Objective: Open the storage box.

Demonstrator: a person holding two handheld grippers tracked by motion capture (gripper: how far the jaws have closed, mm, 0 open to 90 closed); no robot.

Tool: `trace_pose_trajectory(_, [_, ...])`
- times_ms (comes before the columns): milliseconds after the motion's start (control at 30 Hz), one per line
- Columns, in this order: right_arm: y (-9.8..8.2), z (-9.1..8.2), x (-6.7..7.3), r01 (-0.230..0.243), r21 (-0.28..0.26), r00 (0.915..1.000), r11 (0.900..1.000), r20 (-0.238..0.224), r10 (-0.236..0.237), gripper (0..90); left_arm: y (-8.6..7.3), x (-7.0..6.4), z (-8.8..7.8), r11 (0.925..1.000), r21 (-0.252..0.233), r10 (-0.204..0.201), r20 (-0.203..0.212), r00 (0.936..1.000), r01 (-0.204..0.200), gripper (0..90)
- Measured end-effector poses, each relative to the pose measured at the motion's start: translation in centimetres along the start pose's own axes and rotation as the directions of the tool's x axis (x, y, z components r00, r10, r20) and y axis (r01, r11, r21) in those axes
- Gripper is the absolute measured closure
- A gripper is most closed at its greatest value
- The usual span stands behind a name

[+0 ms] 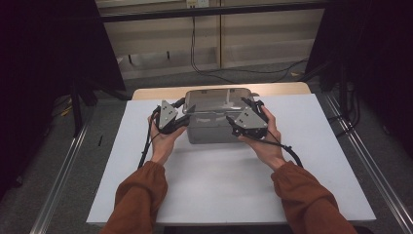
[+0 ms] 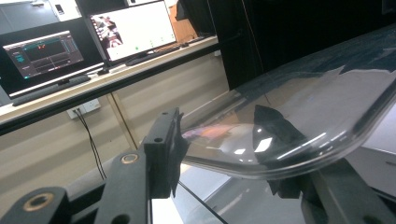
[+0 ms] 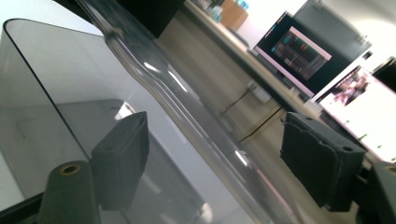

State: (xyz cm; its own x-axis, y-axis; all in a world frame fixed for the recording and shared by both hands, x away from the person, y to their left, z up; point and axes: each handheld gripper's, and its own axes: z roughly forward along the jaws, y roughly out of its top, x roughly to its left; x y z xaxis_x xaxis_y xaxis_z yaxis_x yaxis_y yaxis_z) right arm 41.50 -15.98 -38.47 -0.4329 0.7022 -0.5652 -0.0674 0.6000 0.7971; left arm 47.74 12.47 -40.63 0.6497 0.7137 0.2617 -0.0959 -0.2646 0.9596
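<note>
1. High view: white table (image 1: 311, 161) takes up most of the scene; the clear plastic box (image 1: 214, 129) sits on it toward the far edge, centred between my two hands, lid (image 1: 219, 100) on top.
2. Box is wide, so I take it from both ends at once; left gripper (image 1: 181, 119) at its left end, right gripper (image 1: 234, 119) at its right end, both at rim height.
3. Left gripper view: my jaws straddle the lid rim (image 2: 289, 158), one pad outside, the other seen through the plastic; they look closed on the rim, likely to keep that end from lifting or sliding.
4. Right gripper view: the rim (image 3: 187, 112) runs between my jaws, but both pads stand clear of it; right claw is open, gripping nothing.
5. My guess: left holds the box steady while right is free to re-seat or let go; a one-sided hold could tip the box if I pull up now.
6. Background: monitors (image 2: 93, 42) on a desk behind; not involved.
</note>
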Motion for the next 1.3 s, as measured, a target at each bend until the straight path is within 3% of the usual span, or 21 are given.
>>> trace_pose_trajectory(100, [-0.3, -0.1, -0.4, -0.025, 0.015, 0.9997, 1.000, 0.003, 0.025, 21.9, 0.0, 0.0, 0.0, 1.0000, -0.001, 0.001, -0.002, 1.0000, -0.001, 52.5])
trace_pose_trajectory(200, [-0.8, -0.3, -1.2, -0.113, 0.011, 0.9936, 0.994, -0.002, 0.113, 19.7, 0.0, 0.0, 0.0, 1.0000, -0.002, -0.003, -0.003, 1.0000, 0.003, 52.5])
trace_pose_trajectory(233, [-1.1, -0.5, -1.8, -0.201, -0.007, 0.9795, 0.980, -0.014, 0.201, 16.9, 0.1, 0.0, 0.0, 1.0000, -0.002, -0.004, -0.005, 1.0000, 0.004, 52.4])
trace_pose_trajectory(267, [-1.3, -0.5, -2.0, -0.252, -0.015, 0.9673, 0.967, -0.029, 0.252, 16.5, 0.1, 0.0, 0.0, 1.0000, -0.005, -0.008, 0.000, 1.0000, 0.008, 52.4])
trace_pose_trajectory(300, [-1.3, -0.5, -2.0, -0.252, -0.015, 0.9673, 0.967, -0.029, 0.252, 16.5, 0.1, 0.0, 0.0, 1.0000, -0.005, -0.008, 0.000, 1.0000, 0.008, 52.5])
trace_pose_trajectory(333, [-1.6, -0.7, -2.5, -0.310, -0.012, 0.9503, 0.951, -0.036, 0.309, 16.3, 0.1, 0.0, 0.0, 1.0000, -0.005, -0.007, -0.003, 1.0000, 0.006, 52.6])
trace_pose_trajectory(367, [-1.6, -0.7, -2.5, -0.310, -0.012, 0.9503, 0.951, -0.036, 0.309, 16.3, 0.1, 0.0, 0.0, 0.9999, -0.008, -0.011, -0.003, 0.9999, 0.011, 52.6])
trace_pose_trajectory(400, [-2.0, -0.9, -2.9, -0.334, -0.014, 0.9419, 0.943, -0.044, 0.333, 14.2, 0.1, 0.0, 0.0, 0.9998, -0.012, -0.015, -0.003, 0.9999, 0.015, 52.6])
trace_pose_trajectory(500, [-2.4, -1.0, -3.1, -0.340, -0.007, 0.9395, 0.940, -0.045, 0.339, 10.6, 0.1, 0.0, 0.0, 0.9997, -0.016, -0.017, -0.008, 0.9998, 0.017, 52.7])
trace_pose_trajectory(533, [-2.8, -1.1, -3.3, -0.357, 0.004, 0.9322, 0.934, -0.061, 0.357, 8.6, 0.1, 0.0, 0.0, 0.9998, -0.016, -0.015, -0.010, 0.9998, 0.015, 52.7])
trace_pose_trajectory(600, [-3.2, -1.0, -3.4, -0.368, 0.014, 0.9269, 0.930, -0.073, 0.368, 3.5, 0.1, 0.0, 0.0, 0.9995, -0.024, -0.022, -0.013, 0.9997, 0.022, 52.8])
trace_pose_trajectory(633, [-3.2, -1.0, -3.4, -0.368, 0.014, 0.9269, 0.930, -0.073, 0.368, 3.5, 0.1, 0.0, 0.0, 0.9995, -0.024, -0.022, -0.013, 0.9997, 0.022, 52.8])
trace_pose_trajectory(667, [-3.6, -1.0, -3.5, -0.381, 0.019, 0.9206, 0.924, -0.086, 0.381, 5.2, 0.1, 0.1, 0.0, 0.9995, -0.022, -0.021, -0.013, 0.9997, 0.020, 52.8])
trace_pose_trajectory(767, [-3.9, -0.9, -3.6, -0.384, 0.021, 0.9193, 0.923, -0.082, 0.385, 6.0, 0.2, 0.0, 0.0, 0.9993, -0.026, -0.028, -0.015, 0.9995, 0.027, 52.8])
trace_pose_trajectory(800, [-4.3, -0.8, -4.0, -0.399, 0.019, 0.9126, 0.917, -0.088, 0.399, 15.0, 0.2, 0.1, 0.0, 0.9992, -0.028, -0.029, -0.016, 0.9994, 0.029, 52.8])
trace_pose_trajectory(867, [-4.5, -0.8, -4.3, -0.391, 0.020, 0.9153, 0.920, -0.097, 0.391, 22.3, 0.1, 0.1, 0.1, 0.9991, -0.029, -0.031, -0.017, 0.9994, 0.031, 52.8])
trace_pose_trajectory(933, [-4.7, -0.7, -4.5, -0.385, 0.023, 0.9187, 0.923, -0.088, 0.385, 21.8, 0.1, 0.1, 0.1, 0.9990, -0.031, -0.034, -0.018, 0.9993, 0.033, 52.7])
trace_pose_trajectory(1067, [-5.1, -0.2, -5.1, -0.407, 0.006, 0.9108, 0.914, -0.074, 0.406, 28.9, 0.1, 0.1, 0.2, 0.9979, -0.037, -0.055, -0.017, 0.9984, 0.054, 52.0])
trace_pose_trajectory(1300, [-5.0, 0.3, -5.5, -0.404, -0.033, 0.9126, 0.914, -0.085, 0.400, 39.3, 0.3, 0.1, 0.2, 0.9982, -0.027, -0.054, -0.022, 0.9983, 0.053, 52.0])
